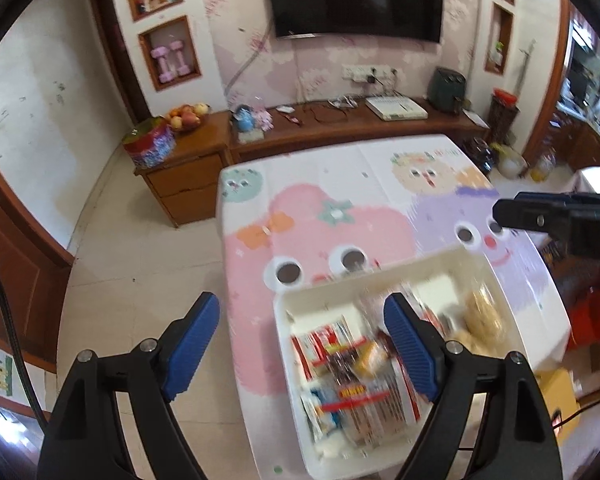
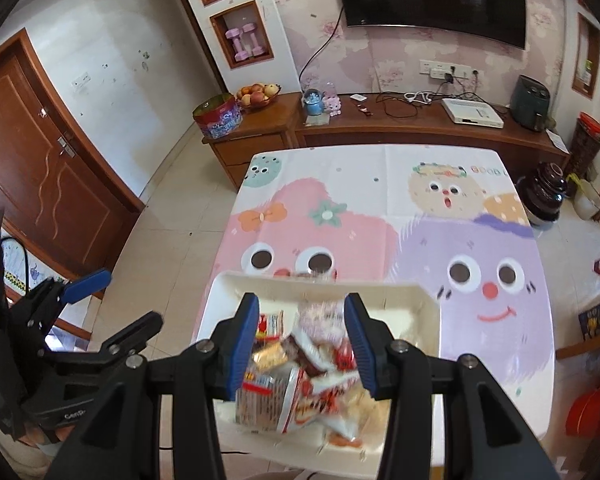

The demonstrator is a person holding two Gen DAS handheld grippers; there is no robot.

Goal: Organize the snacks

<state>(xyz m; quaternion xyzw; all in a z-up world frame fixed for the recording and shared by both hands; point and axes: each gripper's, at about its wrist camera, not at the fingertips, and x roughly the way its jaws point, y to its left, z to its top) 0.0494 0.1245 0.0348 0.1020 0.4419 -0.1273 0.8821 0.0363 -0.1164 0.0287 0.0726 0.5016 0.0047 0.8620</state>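
A white plastic bin [image 1: 384,276] [image 2: 404,300] stands at the near edge of the table and holds several snack packets [image 1: 356,376] [image 2: 300,376], blurred by motion. My left gripper [image 1: 300,340] is open and empty, raised over the bin's left rim and the table edge. My right gripper [image 2: 302,340] is open and hangs above the packets in the bin, with nothing between its pads. The right gripper also shows in the left wrist view [image 1: 560,216] at the right edge. The left gripper shows in the right wrist view [image 2: 96,308] at the lower left.
The table [image 2: 380,200] carries a cartoon cloth in pink and purple. A wooden sideboard [image 2: 380,128] behind it holds a fruit bowl [image 2: 258,94], a round tin [image 2: 216,116], cables and a white box [image 2: 472,114]. A dark pot [image 2: 544,196] sits on the floor at right.
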